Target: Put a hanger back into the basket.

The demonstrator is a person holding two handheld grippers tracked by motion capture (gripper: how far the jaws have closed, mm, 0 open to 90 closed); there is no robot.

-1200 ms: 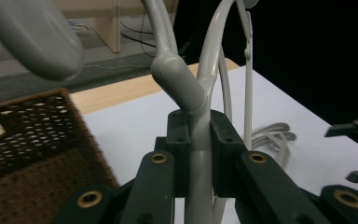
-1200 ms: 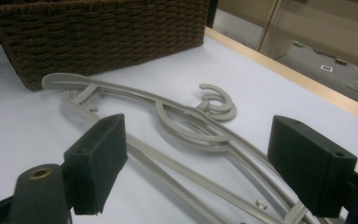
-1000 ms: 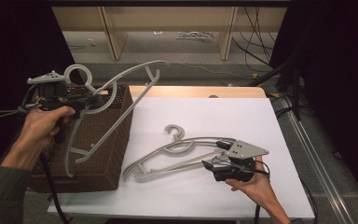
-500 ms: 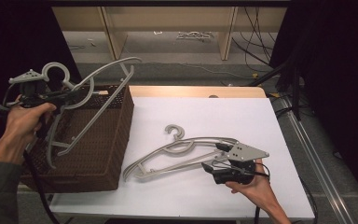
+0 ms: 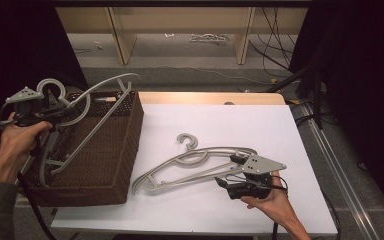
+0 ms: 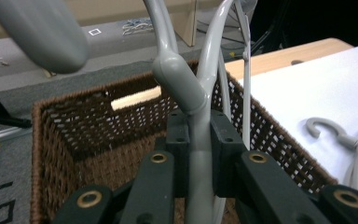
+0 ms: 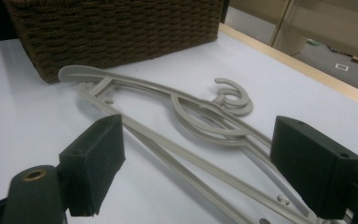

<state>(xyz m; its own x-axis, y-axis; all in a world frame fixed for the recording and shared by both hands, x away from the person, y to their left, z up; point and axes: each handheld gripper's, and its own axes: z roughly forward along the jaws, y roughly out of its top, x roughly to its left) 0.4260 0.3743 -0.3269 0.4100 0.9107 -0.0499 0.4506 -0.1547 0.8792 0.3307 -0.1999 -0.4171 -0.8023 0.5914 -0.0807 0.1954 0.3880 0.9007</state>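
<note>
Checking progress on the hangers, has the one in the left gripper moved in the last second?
Yes. The held hanger went left and down with the left gripper, from the basket's right wall into it.

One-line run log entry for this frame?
left gripper: shut on grey hanger, over basket | right gripper: open, beside hangers on table

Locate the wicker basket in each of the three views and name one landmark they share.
High view: the brown wicker basket sits at the left, on the white table, under the held grey hanger.
Left gripper view: the basket spans the middle, behind the jaws.
Right gripper view: the basket runs along the top left.
Shared landmark: the hook of the hangers lying on the table.
</note>
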